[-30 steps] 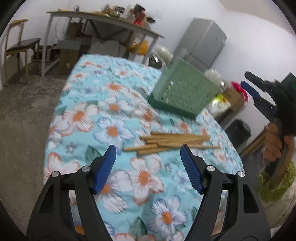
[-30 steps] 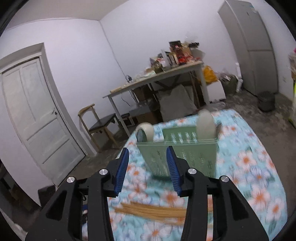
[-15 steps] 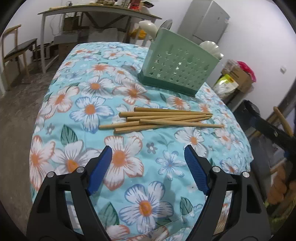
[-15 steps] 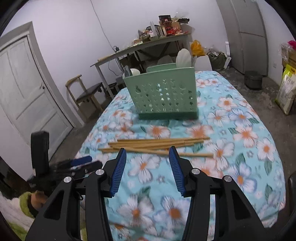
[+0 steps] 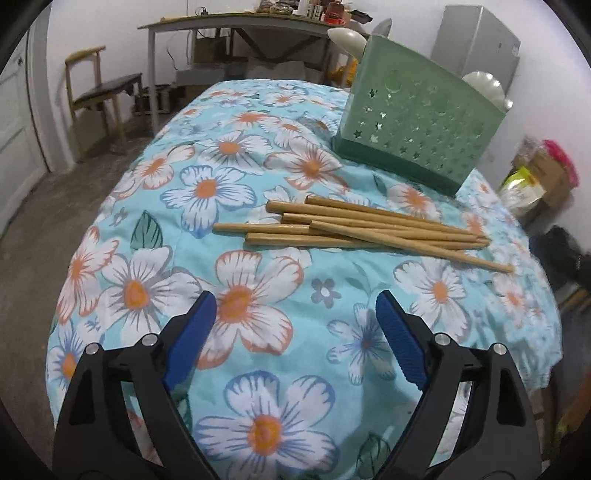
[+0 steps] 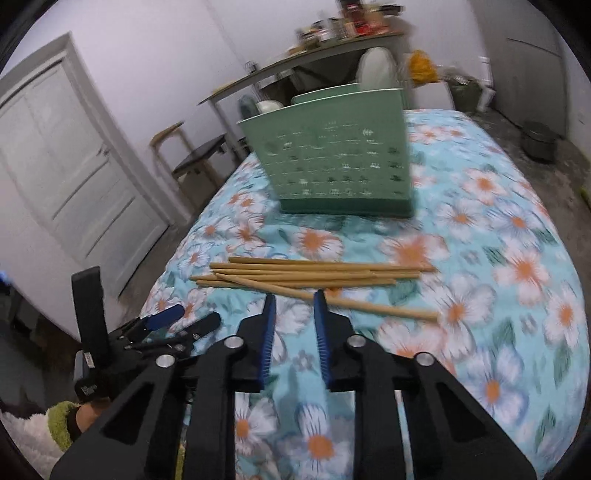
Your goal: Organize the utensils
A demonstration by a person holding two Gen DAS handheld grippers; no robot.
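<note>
Wooden chopsticks (image 5: 369,230) lay in a loose bundle on the flowered cloth (image 5: 236,306), just in front of a green perforated utensil holder (image 5: 417,122). They looked light, stiff and smooth, likely to roll or slip, so a pinch near the middle of one stick seemed safest. The left gripper (image 5: 295,325) hovered short of them, its blue fingers (image 5: 399,339) having just spread wide, nothing between them. The right gripper (image 6: 293,317) sat just before the nearest stick, its fingers having just narrowed to a slim gap, also empty. Cloth covered a soft-looking surface. Beyond stood a long cluttered table (image 5: 236,22), a wooden chair (image 5: 96,85), a white door (image 6: 74,162) and a grey cabinet (image 5: 476,40).
</note>
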